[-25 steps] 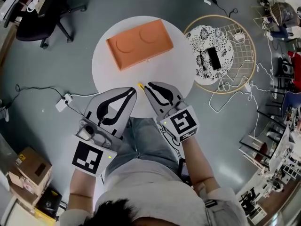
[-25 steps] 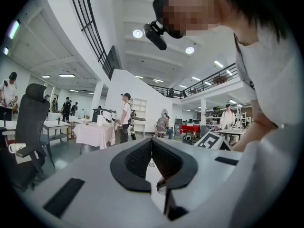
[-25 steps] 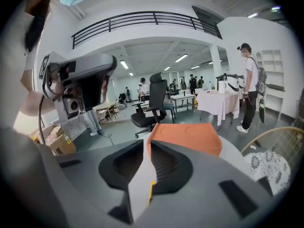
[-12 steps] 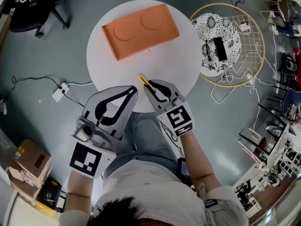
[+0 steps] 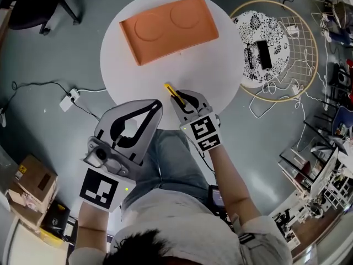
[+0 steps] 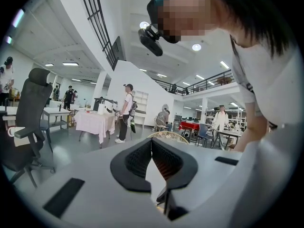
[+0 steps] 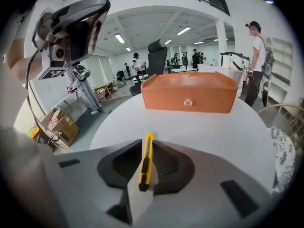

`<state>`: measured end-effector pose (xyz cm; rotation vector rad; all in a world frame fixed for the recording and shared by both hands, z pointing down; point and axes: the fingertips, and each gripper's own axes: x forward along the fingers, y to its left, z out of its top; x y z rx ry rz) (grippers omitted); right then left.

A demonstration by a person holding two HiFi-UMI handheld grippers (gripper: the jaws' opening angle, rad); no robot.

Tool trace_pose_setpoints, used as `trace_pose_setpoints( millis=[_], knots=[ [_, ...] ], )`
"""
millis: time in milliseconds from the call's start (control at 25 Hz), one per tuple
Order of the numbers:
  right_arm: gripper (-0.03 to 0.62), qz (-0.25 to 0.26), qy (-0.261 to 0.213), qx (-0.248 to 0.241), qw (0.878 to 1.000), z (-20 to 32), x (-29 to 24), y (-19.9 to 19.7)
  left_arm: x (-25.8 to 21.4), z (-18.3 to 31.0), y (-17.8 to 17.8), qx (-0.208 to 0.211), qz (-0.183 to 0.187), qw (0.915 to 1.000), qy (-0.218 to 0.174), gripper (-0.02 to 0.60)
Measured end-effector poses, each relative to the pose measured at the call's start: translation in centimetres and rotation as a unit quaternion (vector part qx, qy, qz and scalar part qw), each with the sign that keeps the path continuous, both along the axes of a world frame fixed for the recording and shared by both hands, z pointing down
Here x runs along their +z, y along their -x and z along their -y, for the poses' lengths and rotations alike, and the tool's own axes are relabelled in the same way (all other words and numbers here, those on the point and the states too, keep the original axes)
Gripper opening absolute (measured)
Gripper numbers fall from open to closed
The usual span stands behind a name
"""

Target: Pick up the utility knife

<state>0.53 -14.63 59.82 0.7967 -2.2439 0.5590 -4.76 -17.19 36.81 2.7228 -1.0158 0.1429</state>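
Note:
The utility knife (image 5: 173, 91) is yellow with a black slider, and my right gripper (image 5: 177, 99) is shut on it over the near part of the round white table (image 5: 220, 81). In the right gripper view the knife (image 7: 146, 161) lies lengthwise between the two black pads, its tip pointing toward the orange box (image 7: 189, 93). I cannot tell if the knife touches the tabletop. My left gripper (image 5: 158, 106) is shut with nothing in it, at the table's near edge, left of the right one. In the left gripper view its jaws (image 6: 151, 142) meet and point out into the room.
The orange box (image 5: 168, 27) fills the far half of the table. To the right stands a wire-rimmed round stand (image 5: 302, 65) with a patterned cloth and a black device. Cables and a white power strip (image 5: 69, 99) lie on the floor; cardboard boxes (image 5: 30, 189) sit at lower left.
The right gripper, shut on the knife, has moved forward from the table's near edge toward the orange box. The left gripper has stayed shut at the edge.

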Motion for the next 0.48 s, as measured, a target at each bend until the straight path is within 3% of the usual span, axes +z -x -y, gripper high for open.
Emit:
trace_pose_setpoints(
  millis=[480],
  knots=[
    [0.062,-0.059,0.001,-0.004,0.998,-0.1,1.7,-0.3,1.0,0.1,0.6,-0.01,-0.002,0.9999,0.014,0.011]
  ],
)
